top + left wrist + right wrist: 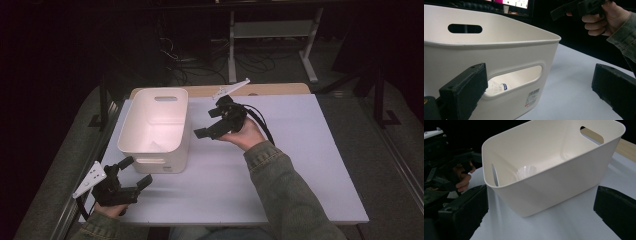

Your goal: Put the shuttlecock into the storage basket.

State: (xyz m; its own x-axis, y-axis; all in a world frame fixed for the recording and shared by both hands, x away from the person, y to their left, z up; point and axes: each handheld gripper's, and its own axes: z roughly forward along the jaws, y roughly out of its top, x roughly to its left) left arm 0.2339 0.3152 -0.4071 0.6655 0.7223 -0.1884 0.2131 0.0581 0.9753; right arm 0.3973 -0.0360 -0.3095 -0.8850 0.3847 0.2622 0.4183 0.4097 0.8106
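1. Both tongs stand with jaws apart and nothing between them. The left tongs (pixel 135 175) sit low at the near left corner of the bench, held in the left hand (pixel 111 209), jaws aimed toward the near end of the white bin (pixel 156 126).
2. In the left gripper view, those jaws frame the bin's near wall, where an oval handle slot (pixel 515 81) opens just beside the left jaw; a barcode sticker (pixel 532 97) sits below the slot.
3. The right tongs (pixel 209 124) hover above the bench just right of the bin, gripped in the right hand (pixel 246 134), with a denim-like sleeve (pixel 280 185) running back to the near edge. Their jaws point left toward the bin, and a grey three-cornered plate (pixel 231 88) sticks up behind them.
4. The bin stands upright on the white bench (pixel 300 165), its long side running away from the person, with a handle slot in each short end.
5. A white shuttlecock (pixel 526 171) lies inside on the bin floor, toward the near end; through the near slot its feathered skirt and a dark band on it (pixel 496 87) show.
6. Beyond the white surface a strip of wooden top (pixel 270 89) shows, and behind it a dark floor with cables (pixel 200 65) and a pale metal frame (pixel 272 30).
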